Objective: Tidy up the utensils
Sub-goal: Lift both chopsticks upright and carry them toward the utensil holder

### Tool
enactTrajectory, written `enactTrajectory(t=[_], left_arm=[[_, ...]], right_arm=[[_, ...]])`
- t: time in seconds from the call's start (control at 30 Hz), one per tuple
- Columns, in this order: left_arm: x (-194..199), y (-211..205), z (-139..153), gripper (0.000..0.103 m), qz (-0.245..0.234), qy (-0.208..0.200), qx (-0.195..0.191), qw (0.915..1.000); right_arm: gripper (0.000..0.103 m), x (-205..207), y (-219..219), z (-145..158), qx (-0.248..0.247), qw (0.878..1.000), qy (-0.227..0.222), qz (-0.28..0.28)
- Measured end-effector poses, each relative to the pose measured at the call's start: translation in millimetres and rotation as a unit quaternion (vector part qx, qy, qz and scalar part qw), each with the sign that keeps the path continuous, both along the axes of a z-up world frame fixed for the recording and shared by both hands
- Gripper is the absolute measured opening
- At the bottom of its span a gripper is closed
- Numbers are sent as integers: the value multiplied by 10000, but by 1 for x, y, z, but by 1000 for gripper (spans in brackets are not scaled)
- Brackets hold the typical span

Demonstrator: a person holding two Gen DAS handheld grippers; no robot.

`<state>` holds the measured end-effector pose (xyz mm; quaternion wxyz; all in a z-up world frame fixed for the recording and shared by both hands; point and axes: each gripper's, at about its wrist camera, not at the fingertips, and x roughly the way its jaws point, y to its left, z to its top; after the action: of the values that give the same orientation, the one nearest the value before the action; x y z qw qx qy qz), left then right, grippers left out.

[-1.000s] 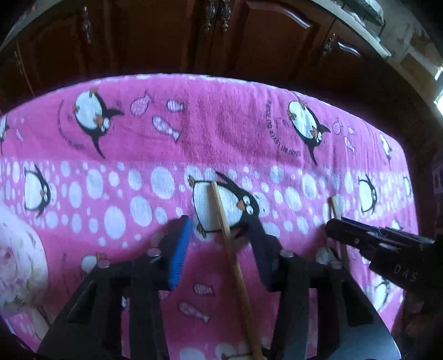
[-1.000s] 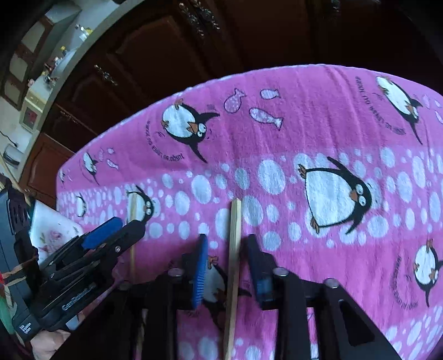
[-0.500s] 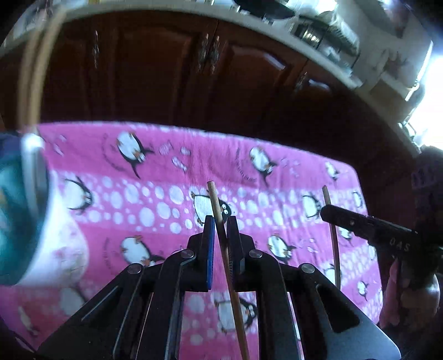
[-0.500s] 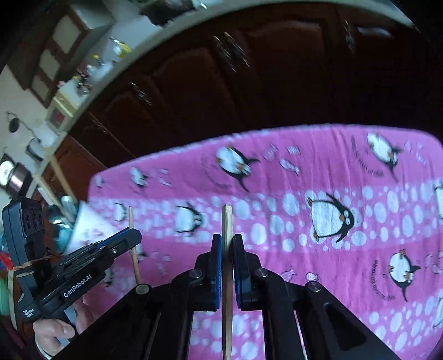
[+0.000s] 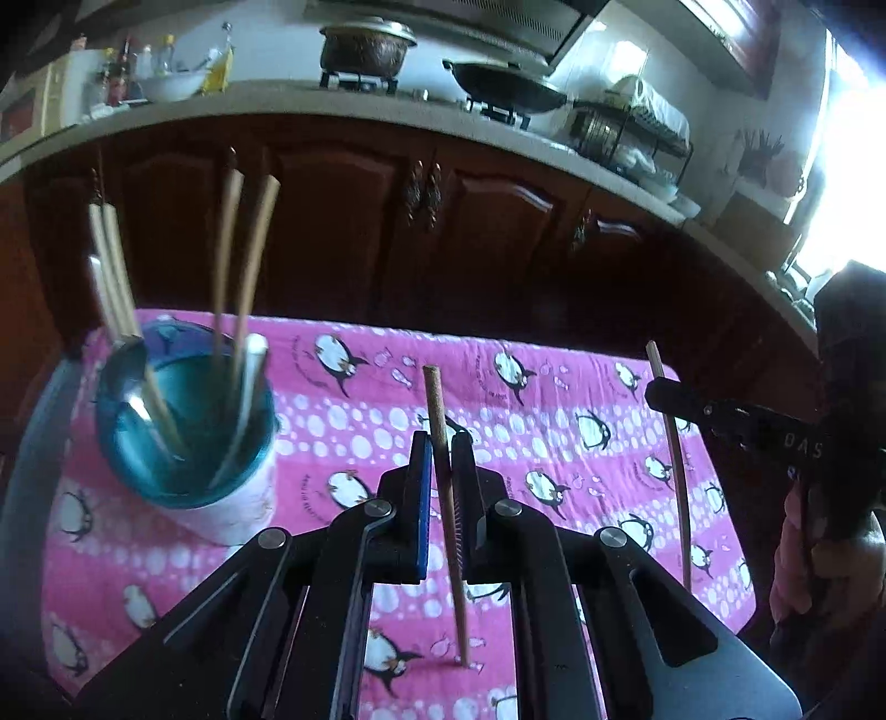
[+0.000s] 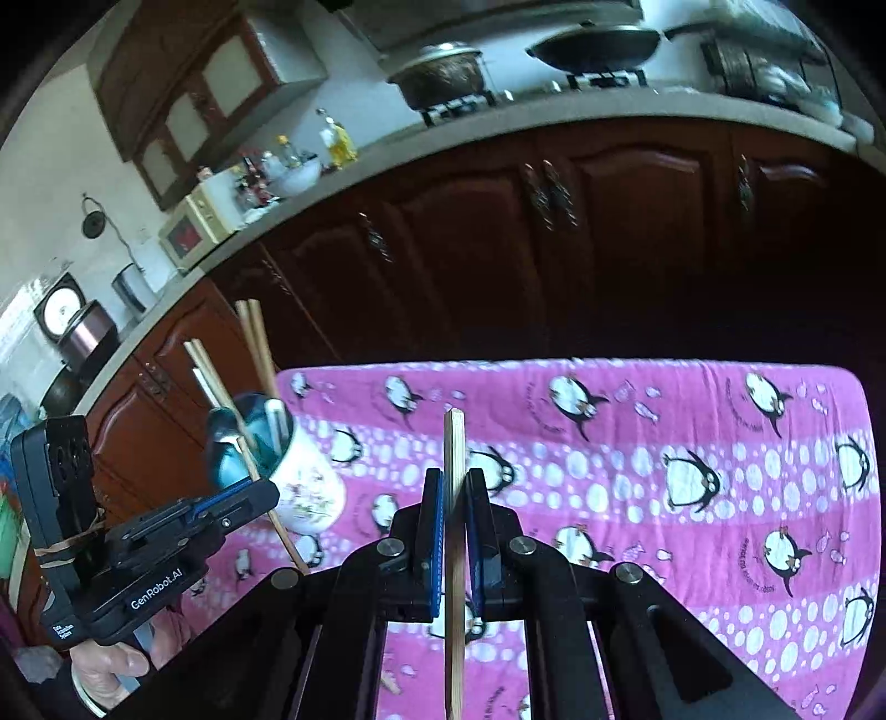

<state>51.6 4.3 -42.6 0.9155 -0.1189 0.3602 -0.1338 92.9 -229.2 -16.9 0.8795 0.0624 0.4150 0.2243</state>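
My left gripper (image 5: 441, 443) is shut on a brown wooden chopstick (image 5: 437, 410) and holds it upright above the pink penguin cloth (image 5: 554, 399). My right gripper (image 6: 455, 481) is shut on a pale wooden chopstick (image 6: 454, 443), also lifted and upright. That chopstick (image 5: 673, 443) and the right gripper (image 5: 664, 396) show at the right of the left wrist view. A white cup with a teal inside (image 5: 188, 437) stands at the cloth's left and holds several chopsticks and a spoon. The cup (image 6: 304, 487) sits behind the left gripper (image 6: 266, 495) in the right wrist view.
Dark wooden cabinets (image 5: 443, 221) run behind the table. A counter above them carries a pot (image 5: 365, 47), a wok (image 5: 504, 88) and bottles. The cloth's far edge lies close to the cabinets.
Both grippers closed on their chopsticks on the cloth, then lifted them and tilted up. The cup has come into the left wrist view at the left.
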Motion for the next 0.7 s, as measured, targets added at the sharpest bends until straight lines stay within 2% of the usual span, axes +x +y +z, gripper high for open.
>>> enactTrajectory(t=[0.27, 0.53, 0.7], left_arm=[[-28, 35, 27, 5, 171, -311, -6, 9994], [-44, 74, 56, 5, 374, -535, -82, 9978], [-41, 78, 47, 5, 414, -347, -200, 9983]], right_arm=[[7, -8, 31, 32, 365, 9984, -264, 334], [7, -7, 67, 48, 595, 9953, -407, 643], [7, -3, 85, 51, 606, 9944, -436, 751]])
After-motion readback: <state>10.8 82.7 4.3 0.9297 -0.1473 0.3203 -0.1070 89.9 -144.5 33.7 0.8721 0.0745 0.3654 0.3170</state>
